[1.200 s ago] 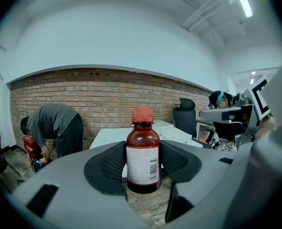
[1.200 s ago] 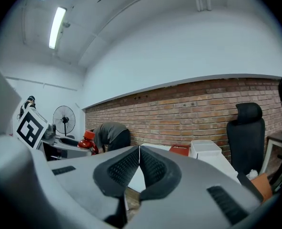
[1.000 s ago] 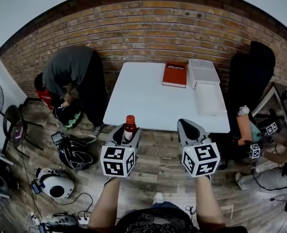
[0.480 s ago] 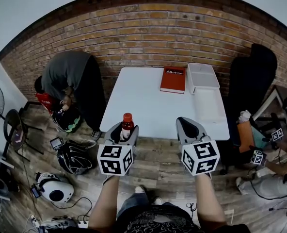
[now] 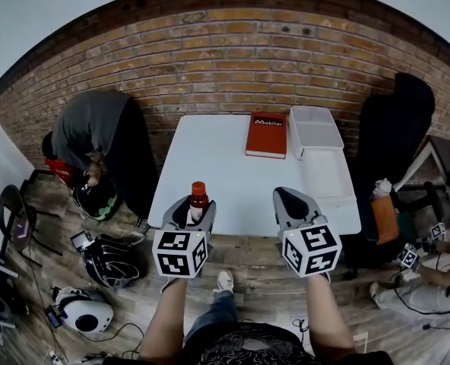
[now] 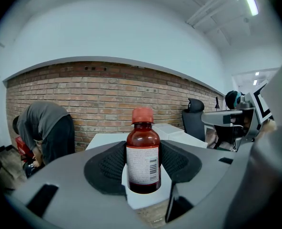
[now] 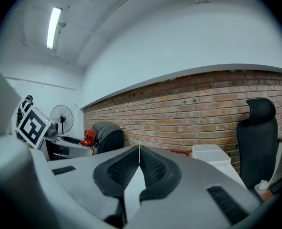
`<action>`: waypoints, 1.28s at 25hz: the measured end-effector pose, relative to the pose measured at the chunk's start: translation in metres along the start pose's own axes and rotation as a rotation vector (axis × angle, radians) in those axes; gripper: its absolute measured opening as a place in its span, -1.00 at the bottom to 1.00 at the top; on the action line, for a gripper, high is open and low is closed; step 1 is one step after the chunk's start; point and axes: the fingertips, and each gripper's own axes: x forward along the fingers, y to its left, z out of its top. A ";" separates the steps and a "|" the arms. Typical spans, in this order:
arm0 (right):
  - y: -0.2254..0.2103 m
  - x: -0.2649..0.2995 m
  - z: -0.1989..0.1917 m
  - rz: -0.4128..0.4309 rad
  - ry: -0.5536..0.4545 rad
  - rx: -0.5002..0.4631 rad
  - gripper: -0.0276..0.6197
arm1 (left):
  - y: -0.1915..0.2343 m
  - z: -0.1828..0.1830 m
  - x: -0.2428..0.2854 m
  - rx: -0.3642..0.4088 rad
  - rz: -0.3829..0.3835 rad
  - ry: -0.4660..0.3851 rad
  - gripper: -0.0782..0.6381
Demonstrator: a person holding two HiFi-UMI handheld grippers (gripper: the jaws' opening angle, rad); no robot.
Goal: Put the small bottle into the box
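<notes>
A small brown bottle with an orange-red cap and a white label stands upright between the jaws of my left gripper, which is shut on it. In the head view the small brown bottle and my left gripper hover at the near edge of the white table. My right gripper is level with the left one, over the same edge; its pads meet with nothing between them, as my right gripper shows in its own view. The clear plastic box stands open at the table's far right, its lid flat in front of it.
A red book lies left of the box. A person in a grey top bends over at the table's left. A black office chair stands at the right. Helmets and bags lie on the wooden floor to my left.
Both grippers have moved forward together toward the table, the bottle still in the left one. The table, book and box now sit nearer in the head view.
</notes>
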 end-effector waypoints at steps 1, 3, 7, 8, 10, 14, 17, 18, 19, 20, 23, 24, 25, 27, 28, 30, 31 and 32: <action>-0.004 0.008 0.001 -0.007 0.002 0.000 -0.85 | 0.003 0.002 0.009 0.003 -0.007 0.002 -0.13; -0.013 0.025 0.003 -0.021 0.005 0.001 -0.85 | 0.011 0.007 0.028 0.008 -0.020 0.004 -0.13; -0.030 0.061 0.011 -0.043 0.012 0.001 -0.85 | 0.029 0.022 0.066 0.009 -0.041 0.006 -0.13; -0.034 0.070 0.013 -0.048 0.015 0.000 -0.85 | 0.034 0.026 0.075 0.009 -0.047 0.007 -0.13; -0.042 0.089 0.019 -0.060 0.016 -0.002 -0.85 | 0.044 0.035 0.094 0.007 -0.059 0.007 -0.13; -0.058 0.125 0.030 -0.089 0.021 -0.002 -0.85 | 0.063 0.050 0.131 0.008 -0.086 0.012 -0.13; -0.069 0.148 0.033 -0.111 0.028 -0.001 -0.85 | 0.073 0.055 0.157 0.006 -0.109 0.021 -0.13; -0.072 0.154 0.034 -0.117 0.031 0.000 -0.85 | 0.076 0.056 0.165 0.005 -0.116 0.025 -0.13; -0.075 0.160 0.033 -0.123 0.036 0.000 -0.85 | 0.078 0.056 0.172 0.006 -0.123 0.030 -0.13; -0.079 0.165 0.033 -0.130 0.041 0.002 -0.85 | 0.079 0.056 0.179 0.006 -0.131 0.036 -0.13; -0.089 0.176 0.031 -0.153 0.052 0.010 -0.85 | 0.081 0.055 0.196 0.008 -0.157 0.051 -0.13; -0.091 0.179 0.031 -0.160 0.053 0.012 -0.85 | 0.082 0.056 0.201 0.008 -0.165 0.055 -0.13; -0.093 0.182 0.031 -0.166 0.055 0.013 -0.85 | 0.082 0.057 0.206 0.009 -0.173 0.058 -0.13; -0.097 0.185 0.031 -0.182 0.059 0.017 -0.85 | 0.081 0.059 0.215 0.011 -0.193 0.061 -0.13; -0.100 0.185 0.030 -0.192 0.061 0.020 -0.85 | 0.079 0.060 0.218 0.014 -0.204 0.062 -0.13; -0.105 0.184 0.029 -0.216 0.064 0.025 -0.85 | 0.075 0.064 0.226 0.021 -0.230 0.061 -0.13; -0.108 0.184 0.029 -0.230 0.064 0.028 -0.85 | 0.072 0.065 0.229 0.025 -0.243 0.061 -0.13; -0.111 0.182 0.029 -0.244 0.064 0.030 -0.85 | 0.069 0.067 0.233 0.030 -0.258 0.061 -0.13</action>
